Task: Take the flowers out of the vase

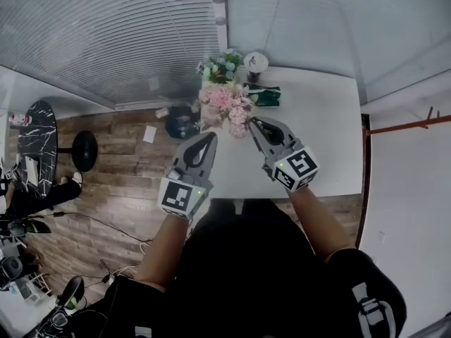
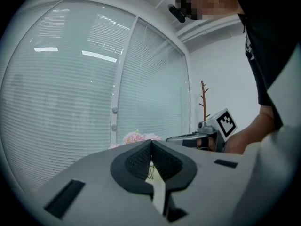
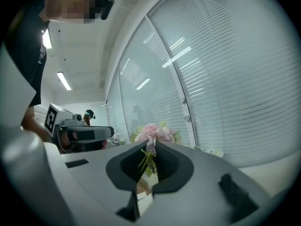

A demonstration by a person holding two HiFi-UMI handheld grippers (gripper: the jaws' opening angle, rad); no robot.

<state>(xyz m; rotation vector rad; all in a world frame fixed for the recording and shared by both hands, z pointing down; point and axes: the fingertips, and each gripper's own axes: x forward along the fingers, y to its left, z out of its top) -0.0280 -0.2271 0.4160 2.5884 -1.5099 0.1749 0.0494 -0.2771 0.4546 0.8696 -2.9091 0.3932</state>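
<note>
Right claw (image 3: 150, 145) is pinching one thin stem (image 3: 146, 162), left claw (image 2: 151, 143) is hovering shut, empty; a sharp tug is risking snapping it or toppling the bouquet (image 1: 227, 103).

white table (image 1: 324, 132) by blinds (image 1: 91, 41); black stool (image 1: 85, 148) on wood floor (image 1: 127, 189); coat rack (image 2: 204, 102)

We see a white table (image 1: 324, 139) bearing, clustered at its far left corner, the pink flowers (image 1: 224, 103), a second bunch of pale blue and white blooms (image 1: 223, 65), a round white cup (image 1: 255, 63) and a dark green object (image 1: 268, 96).
</note>
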